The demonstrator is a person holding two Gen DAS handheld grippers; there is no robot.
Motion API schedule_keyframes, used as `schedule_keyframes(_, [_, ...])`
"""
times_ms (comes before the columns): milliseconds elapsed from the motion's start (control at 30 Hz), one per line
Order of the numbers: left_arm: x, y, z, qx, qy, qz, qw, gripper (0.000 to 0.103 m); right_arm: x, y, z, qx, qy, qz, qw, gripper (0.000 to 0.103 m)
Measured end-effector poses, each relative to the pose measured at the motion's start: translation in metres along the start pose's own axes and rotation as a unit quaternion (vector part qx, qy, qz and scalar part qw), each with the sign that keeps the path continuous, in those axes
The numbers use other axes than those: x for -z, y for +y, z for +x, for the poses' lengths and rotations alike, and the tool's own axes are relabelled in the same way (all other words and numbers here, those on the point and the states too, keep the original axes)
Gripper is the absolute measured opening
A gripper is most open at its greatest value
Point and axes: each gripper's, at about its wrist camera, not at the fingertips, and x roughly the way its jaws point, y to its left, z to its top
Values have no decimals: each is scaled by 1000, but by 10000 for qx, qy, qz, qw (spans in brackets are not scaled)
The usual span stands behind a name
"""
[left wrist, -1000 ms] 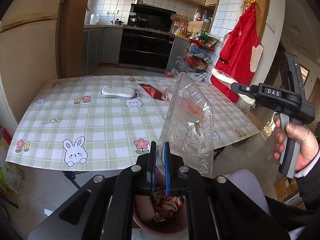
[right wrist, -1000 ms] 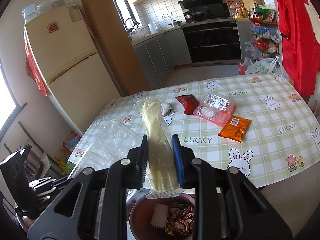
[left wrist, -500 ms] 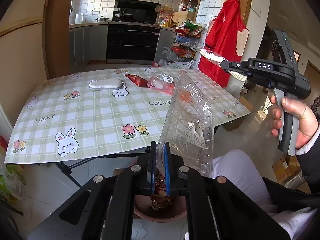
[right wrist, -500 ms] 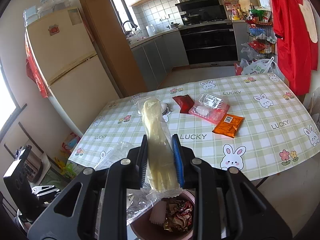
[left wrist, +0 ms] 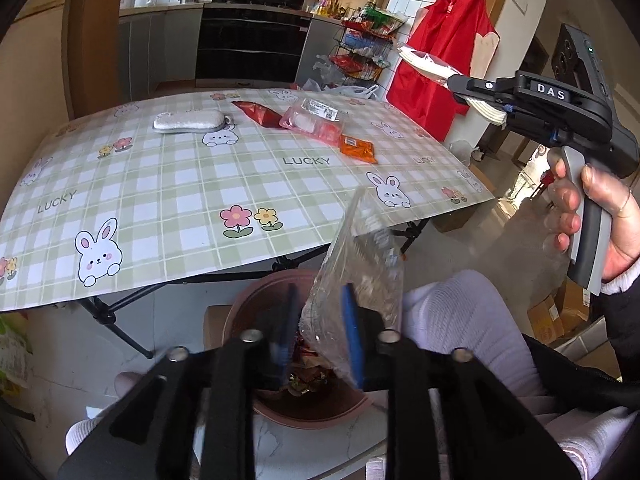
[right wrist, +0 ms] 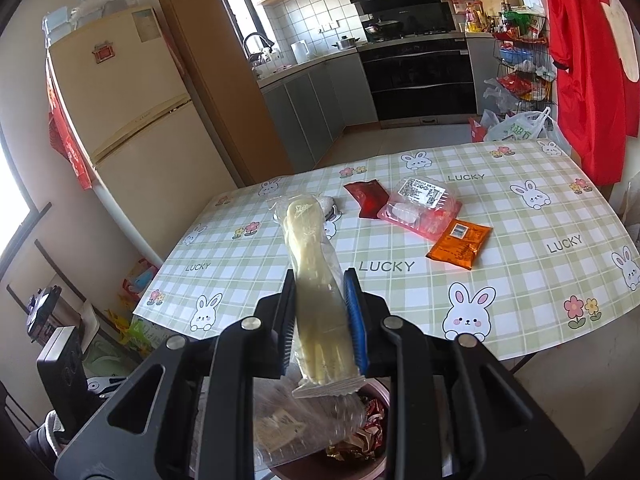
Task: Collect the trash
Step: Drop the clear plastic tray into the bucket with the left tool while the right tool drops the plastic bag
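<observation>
Kitchen floor at the near edge of the green-checked bunny tablecloth table; a round brown plastic trash bin stands just in front of it.
Left gripper, low centre and angled down over the bin, is opening, with the clear crinkled plastic tray loose between its jaws. Right gripper is clamped on a pale yellow wrapped packet above the bin; table centre is bare.
</observation>
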Motion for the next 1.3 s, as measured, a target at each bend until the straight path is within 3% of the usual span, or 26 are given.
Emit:
schedule_keyframes(200, [-11,21,-10,-59,-303,-511,9982,57,2,2,6,-13,110,-54,9999,26])
schedule_keyframes(433, [-28,47,-43,-602,-953,-1008,9885,91,14,13,13,-50,504,-526,9973,27])
schedule_keyframes(533, [-31,59,-56,-829,-1206,-1241,9814,97,22,16,16,-105,667,-607,9959,27])
schedule_keyframes(667, [-28,76,-63,-958,-1283,-1595,9741,97,32,21,22,-166,889,-719,9933,27])
schedule_keyframes(800, [-24,79,-66,-988,-1294,-1633,9730,97,40,30,28,-260,1061,-782,9909,32])
schedule_keyframes(1167, [-26,64,-63,-1056,-1310,-1286,9773,97,38,45,26,-126,971,-998,9902,93])
schedule_keyframes(1300, [-25,62,-63,-1084,-1314,-1274,9771,97,37,39,26,46,938,-884,9916,97])
